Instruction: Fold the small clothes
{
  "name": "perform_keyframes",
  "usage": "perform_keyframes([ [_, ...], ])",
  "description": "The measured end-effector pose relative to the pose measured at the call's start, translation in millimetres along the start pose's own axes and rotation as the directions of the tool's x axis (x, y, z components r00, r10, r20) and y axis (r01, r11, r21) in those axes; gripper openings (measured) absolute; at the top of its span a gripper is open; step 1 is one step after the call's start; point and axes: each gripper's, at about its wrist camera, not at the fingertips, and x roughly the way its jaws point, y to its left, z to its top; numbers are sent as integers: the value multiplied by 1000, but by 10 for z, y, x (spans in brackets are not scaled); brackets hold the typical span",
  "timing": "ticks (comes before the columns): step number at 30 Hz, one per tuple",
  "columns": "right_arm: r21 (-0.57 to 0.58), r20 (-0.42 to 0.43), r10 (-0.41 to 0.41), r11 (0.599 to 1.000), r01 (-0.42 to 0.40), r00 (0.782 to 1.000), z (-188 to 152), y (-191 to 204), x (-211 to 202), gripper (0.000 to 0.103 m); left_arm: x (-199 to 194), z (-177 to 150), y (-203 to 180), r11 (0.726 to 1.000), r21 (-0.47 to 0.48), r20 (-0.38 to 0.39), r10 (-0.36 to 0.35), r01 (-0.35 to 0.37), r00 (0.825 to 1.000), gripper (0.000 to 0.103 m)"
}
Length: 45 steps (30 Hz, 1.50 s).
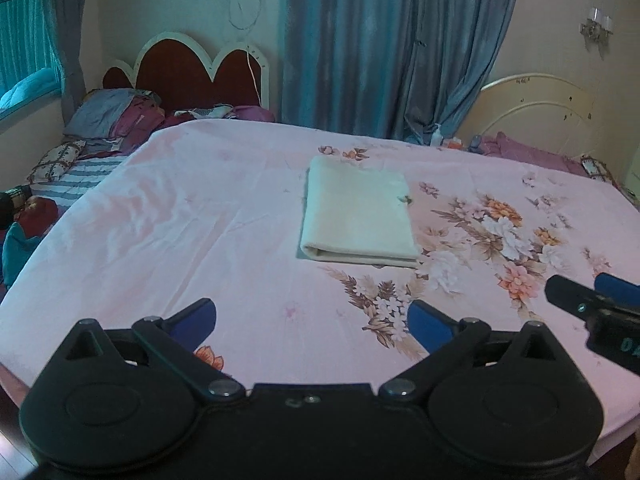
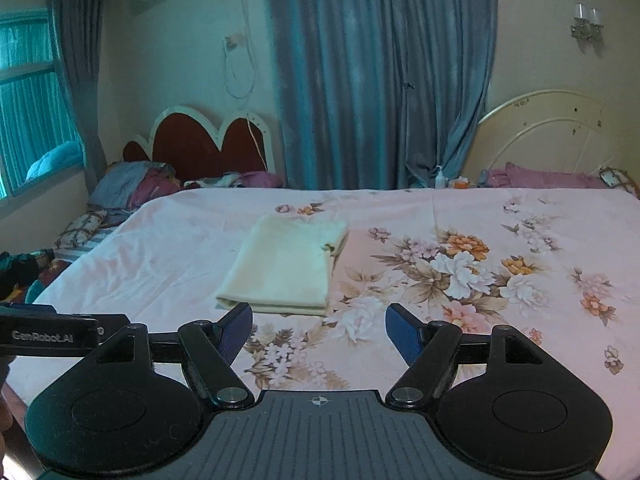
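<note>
While the folded cream garment is lying flat (a neat rectangle) toward the far edge of the pink floral bedsheet, the left gripper and right gripper are hovering over the near edge, both spread wide and grasping nothing.

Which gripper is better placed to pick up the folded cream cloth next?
Right, probably. The folded cream cloth lies just beyond the open right gripper; from the open left gripper it looks farther off.
</note>
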Motion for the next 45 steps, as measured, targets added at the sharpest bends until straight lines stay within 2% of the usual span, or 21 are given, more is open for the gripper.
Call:
perform_keyframes([
  [5,9,1,9,1000,-9,1000,-49,-2,-57,73,-189,-40,-12,1000,-3,25,10,-10,1000,102],
  [15,9,11,19,1000,-19,1000,-67,-15,-135,73,-304,-38,-30,1000,-13,48,20,-19,999,102],
  [45,16,12,30,999,-30,999,-50,-30,-129,73,-325,-1,-14,999,-18,45,27,-27,999,102],
])
